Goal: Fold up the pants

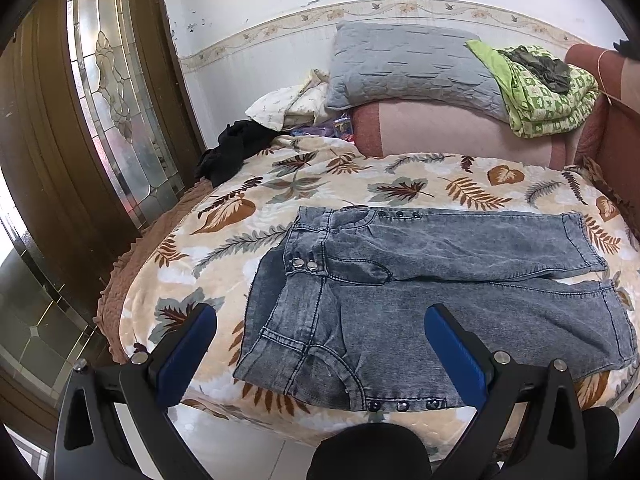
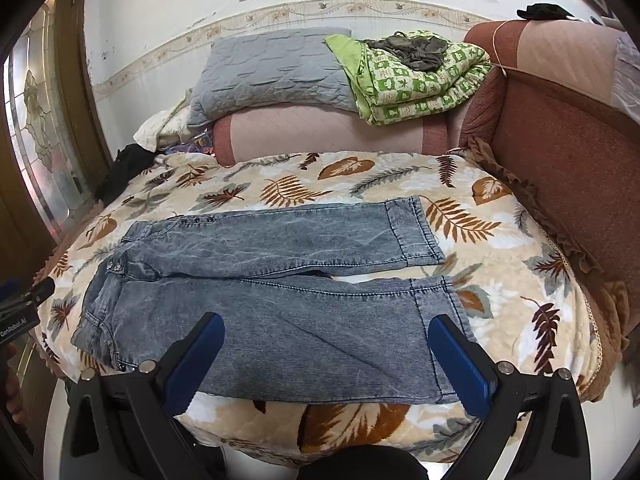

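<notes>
Pants (image 1: 420, 300) lie flat and unfolded on the bed (image 1: 224, 240), spread out just ahead of both tools, waist toward the left one and cuffs toward the right. The left tool (image 1: 320, 336) hovers with its blue fingers spread wide, holding nothing, lined up with the near waistband. The right tool (image 2: 326, 344) is likewise spread and empty, facing the near leg's cuff end, presumably so each can take one end for a lengthwise fold.

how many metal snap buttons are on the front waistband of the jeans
2. Both silver snaps sit side by side on the waistband of the jeans, at their left end. Others may be hidden.
</notes>
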Motion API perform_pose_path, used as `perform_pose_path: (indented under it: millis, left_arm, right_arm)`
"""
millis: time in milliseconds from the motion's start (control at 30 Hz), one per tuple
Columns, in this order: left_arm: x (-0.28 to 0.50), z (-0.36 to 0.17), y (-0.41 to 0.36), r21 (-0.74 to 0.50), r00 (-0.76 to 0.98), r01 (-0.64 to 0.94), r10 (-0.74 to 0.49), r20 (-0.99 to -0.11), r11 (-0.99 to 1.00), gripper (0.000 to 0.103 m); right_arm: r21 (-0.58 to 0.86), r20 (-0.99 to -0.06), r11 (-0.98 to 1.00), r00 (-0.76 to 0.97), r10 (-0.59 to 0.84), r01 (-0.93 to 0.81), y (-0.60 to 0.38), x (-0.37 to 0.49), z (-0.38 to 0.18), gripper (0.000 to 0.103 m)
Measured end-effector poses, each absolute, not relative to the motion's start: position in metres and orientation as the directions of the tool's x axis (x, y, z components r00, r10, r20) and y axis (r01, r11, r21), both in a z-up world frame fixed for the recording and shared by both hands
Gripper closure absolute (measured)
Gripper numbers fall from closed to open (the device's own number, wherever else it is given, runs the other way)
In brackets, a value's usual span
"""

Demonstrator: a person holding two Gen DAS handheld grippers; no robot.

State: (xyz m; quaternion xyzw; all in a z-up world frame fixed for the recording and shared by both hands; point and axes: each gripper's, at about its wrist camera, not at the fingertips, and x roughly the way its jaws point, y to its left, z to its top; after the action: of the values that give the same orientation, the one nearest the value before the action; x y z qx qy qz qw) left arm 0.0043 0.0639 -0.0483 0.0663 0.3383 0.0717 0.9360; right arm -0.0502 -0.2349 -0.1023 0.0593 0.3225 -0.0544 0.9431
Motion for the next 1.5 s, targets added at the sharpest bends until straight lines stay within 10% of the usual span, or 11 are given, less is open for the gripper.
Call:
perform_pose_path:
  millis: [1500]
  left_arm:
    - [0.010, -0.055, 0.073, 0.181, 0.737, -0.118, 0.208, -0.644, 0.976, 0.000]
  right_arm:
    - [0.081, -0.641, 0.984, 0.764, -0.069, 0.156, -0.242, -0.045, -0.112, 0.000]
